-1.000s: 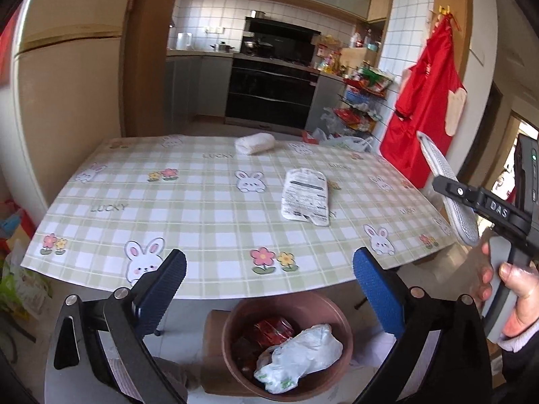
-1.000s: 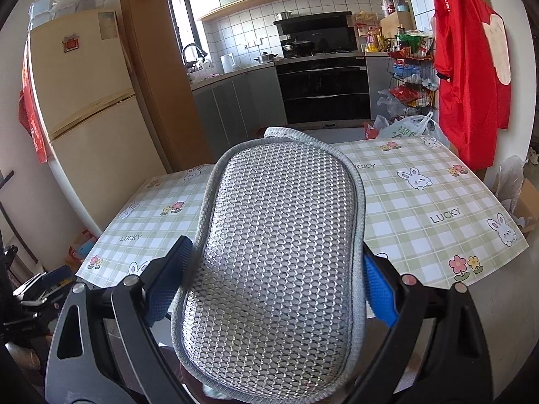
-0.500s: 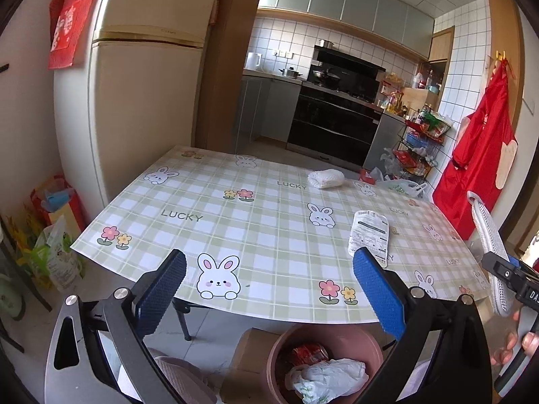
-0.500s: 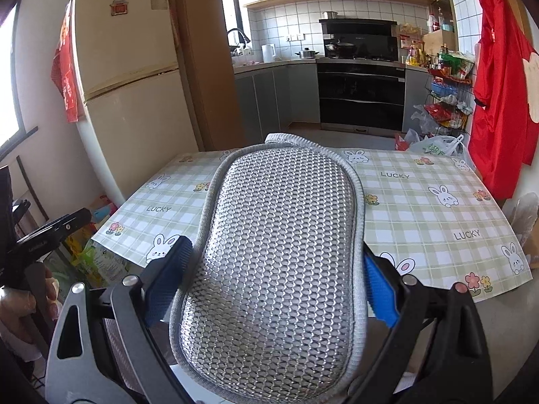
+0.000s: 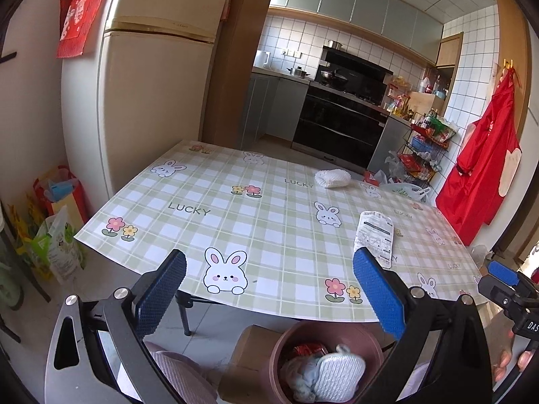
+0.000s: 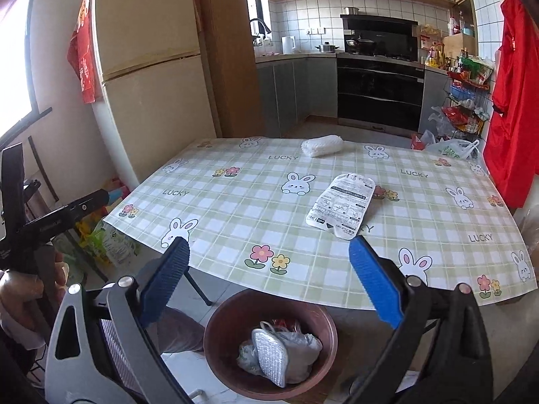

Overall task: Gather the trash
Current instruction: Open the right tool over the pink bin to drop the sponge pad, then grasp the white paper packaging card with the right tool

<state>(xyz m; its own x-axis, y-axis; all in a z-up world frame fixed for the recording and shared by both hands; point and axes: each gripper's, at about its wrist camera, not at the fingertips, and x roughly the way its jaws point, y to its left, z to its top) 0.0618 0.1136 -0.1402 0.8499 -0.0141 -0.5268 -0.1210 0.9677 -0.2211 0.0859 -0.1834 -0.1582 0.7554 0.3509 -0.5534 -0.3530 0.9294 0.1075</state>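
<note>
A silver mesh pad lies in the brown trash bin on crumpled plastic, on the floor under the table's near edge. My right gripper hangs open above the bin with nothing between its blue pads. My left gripper is also open and empty, above the same bin, where the mesh pad shows. On the checked tablecloth lie a flat white printed packet and, farther back, a white rolled cloth.
A cream fridge stands left of the table, with bags on the floor beside it. A red apron and a wire rack are on the right. A cardboard box sits next to the bin.
My right gripper held the silver mesh pad before; it has let go, and the pad now lies in the bin. The left wrist view shifted left, showing more of the fridge.
</note>
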